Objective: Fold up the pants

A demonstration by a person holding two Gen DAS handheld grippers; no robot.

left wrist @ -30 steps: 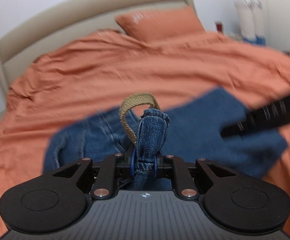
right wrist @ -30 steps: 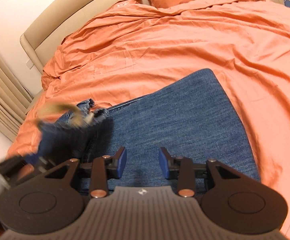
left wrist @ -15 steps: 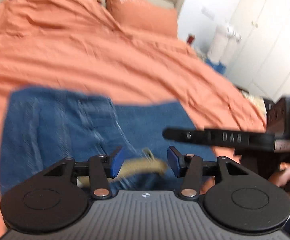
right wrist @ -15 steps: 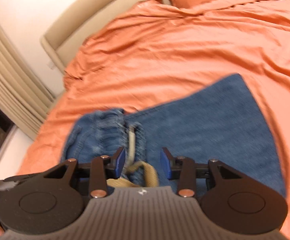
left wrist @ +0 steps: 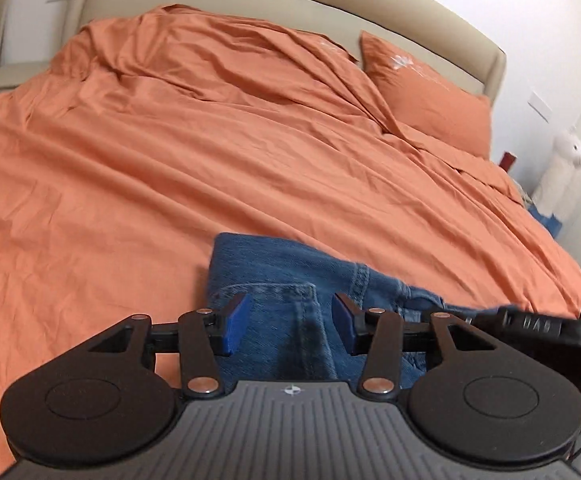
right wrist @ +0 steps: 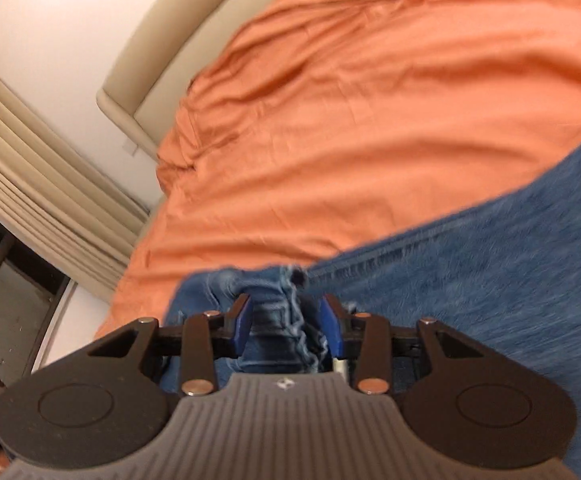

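Observation:
Blue jeans (left wrist: pixel 274 264) lie folded on the orange bed cover (left wrist: pixel 210 140). In the left wrist view my left gripper (left wrist: pixel 288 322) hovers over a back pocket; its jaws are closing with only flat denim below them and nothing pinched. The right gripper's black finger (left wrist: pixel 530 324) reaches in from the right edge. In the right wrist view my right gripper (right wrist: pixel 286 326) sits low over the jeans (right wrist: pixel 490 264), jaws closing around a bunched, frayed seam ridge that stands between the blue pads (right wrist: pixel 242 326). I see no firm pinch.
An orange pillow (left wrist: pixel 426 96) and a beige headboard (left wrist: pixel 290 4) stand at the far end. A white plush toy (left wrist: pixel 570 152) is beyond the bed at right. Beige curtains (right wrist: pixel 30 160) hang left of the bed.
My left gripper let go of the denim bundle with the tan loop and swung across the jeans. My right gripper moved left and down onto the bunched end, its jaws narrowing.

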